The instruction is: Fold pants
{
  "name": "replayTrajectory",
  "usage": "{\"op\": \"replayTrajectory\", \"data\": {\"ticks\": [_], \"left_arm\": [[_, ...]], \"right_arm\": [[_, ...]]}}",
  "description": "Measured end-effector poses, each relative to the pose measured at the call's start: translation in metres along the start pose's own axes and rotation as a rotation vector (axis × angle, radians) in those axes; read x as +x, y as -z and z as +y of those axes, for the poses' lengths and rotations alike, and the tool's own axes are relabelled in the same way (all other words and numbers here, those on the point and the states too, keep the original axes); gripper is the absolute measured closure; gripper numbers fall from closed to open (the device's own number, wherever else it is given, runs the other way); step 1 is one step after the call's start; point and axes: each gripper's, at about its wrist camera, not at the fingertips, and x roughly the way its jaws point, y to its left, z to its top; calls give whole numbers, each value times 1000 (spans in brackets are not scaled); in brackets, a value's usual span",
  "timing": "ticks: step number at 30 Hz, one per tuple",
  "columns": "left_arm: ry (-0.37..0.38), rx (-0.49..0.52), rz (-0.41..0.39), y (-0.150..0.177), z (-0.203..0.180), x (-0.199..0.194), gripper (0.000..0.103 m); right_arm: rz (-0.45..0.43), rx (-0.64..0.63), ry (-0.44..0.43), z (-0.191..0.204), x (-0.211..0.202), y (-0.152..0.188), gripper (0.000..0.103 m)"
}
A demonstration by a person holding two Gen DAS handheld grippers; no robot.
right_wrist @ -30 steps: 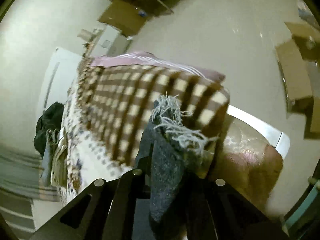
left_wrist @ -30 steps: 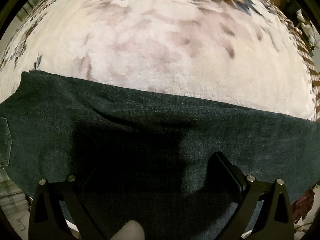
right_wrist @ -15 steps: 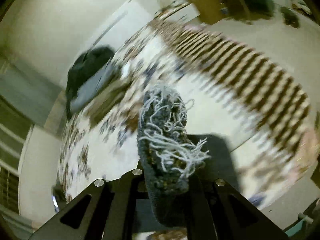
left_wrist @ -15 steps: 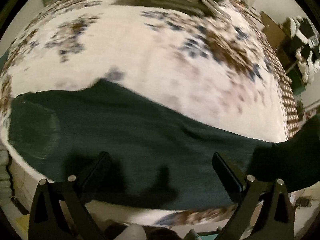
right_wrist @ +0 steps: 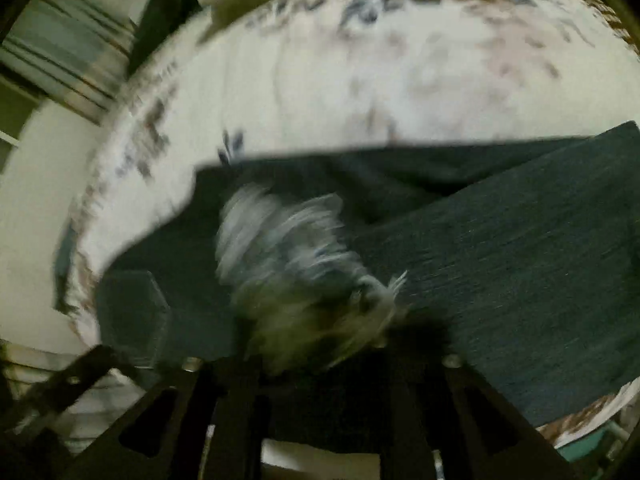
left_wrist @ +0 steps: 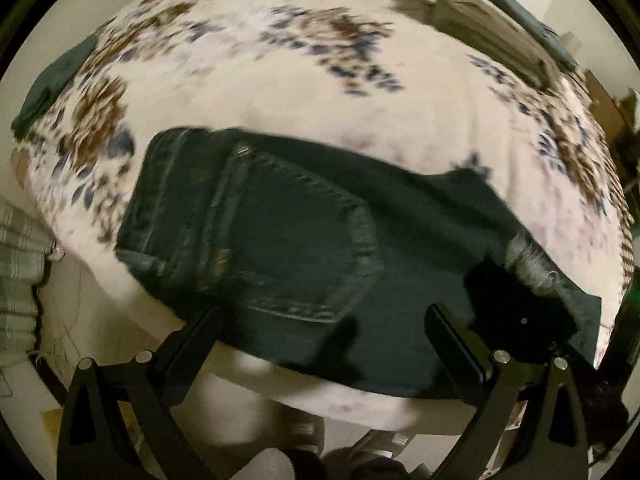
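Frayed hem (right_wrist: 288,248) now over pants (left_wrist: 304,248); right hand-held gripper (right_wrist: 320,364) opening.

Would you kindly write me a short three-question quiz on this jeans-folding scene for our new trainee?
1. True or false: the left gripper's fingers are shut on the jeans.
2. The jeans lie on: A) a floral blanket, B) a bare wooden table, C) a tiled floor.
3. Fill in: the leg end in the right wrist view has a ___ hem.
Key: 1 false, they stand open above the fabric; 2 A; 3 frayed.
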Motion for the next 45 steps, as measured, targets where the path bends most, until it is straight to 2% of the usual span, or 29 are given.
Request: {"op": "replayTrajectory", "data": {"ticks": [1, 2, 3, 5, 6, 9, 11, 13, 14, 16, 17, 18, 20, 23, 24, 27, 29, 30, 35, 36, 37, 38, 41, 45], "left_arm": [[-1, -20, 3, 0, 8, 2, 0], [0, -30, 4, 0, 12, 2, 0], [0, -39, 6, -1, 16, 3, 0], [-3, -48, 3, -2, 23, 3, 0], [-8, -51, 0, -3, 27, 2, 0], [-11, -68, -2, -7, 31, 3, 0], [-8, -77, 0, -9, 32, 5, 0], [-11, -117, 9, -9, 35, 9, 0], [-12, -143, 13, -8, 39, 10, 0], [-23, -284, 9, 0, 65, 9, 0], [-16, -344, -4, 4, 77, 6, 0], [10, -458, -47, 14, 100, 0, 0], [44, -587, -99, 29, 128, -4, 0], [114, -705, -140, 44, 163, 7, 1], [167, -742, -178, 47, 173, 12, 1], [294, -793, -245, 44, 185, 29, 1], [367, -818, -249, 39, 191, 50, 1], [371, -837, -219, 37, 193, 64, 2], [326, -825, -275, 22, 187, 67, 2], [341, -843, -307, 21, 188, 66, 17], [365, -843, -330, 18, 189, 65, 41], [359, -832, -325, 13, 188, 67, 77], [371, -814, -350, 7, 189, 66, 79], [383, -655, -439, -3, 171, 26, 82]], "right_arm": [[2, -8, 7, 6, 3, 1, 60], [15, -20, -24, 14, 5, 2, 41], [61, -36, -90, 23, 8, 2, 34], [163, -23, -249, 33, 11, 0, 35], [177, 9, -295, 32, 5, 0, 35], [94, 79, -248, 10, -26, -4, 35], [50, 105, -158, -6, -40, -5, 35], [57, 133, -94, -22, -37, -5, 35], [107, 142, -52, -31, -23, -5, 35], [227, 121, -46, -38, 4, -4, 35], [207, 89, -46, -36, 4, -5, 35], [218, 93, -66, -36, 3, -5, 36], [245, 131, -106, -38, -3, -8, 37], [234, 119, -65, -37, -25, -16, 37], [233, 104, -48, -38, -28, -17, 37], [259, 83, 2, -36, -28, -26, 37], [258, 109, 15, -48, -32, -38, 37], [253, 123, 23, -52, -30, -40, 37], [217, 209, 20, -63, -18, -57, 37], [211, 210, 19, -62, -18, -58, 37], [209, 208, 21, -61, -18, -61, 37], [209, 200, 24, -60, -18, -62, 37], [213, 153, 32, -43, -12, -62, 37], [200, 105, 17, -32, -11, -62, 37]]}}
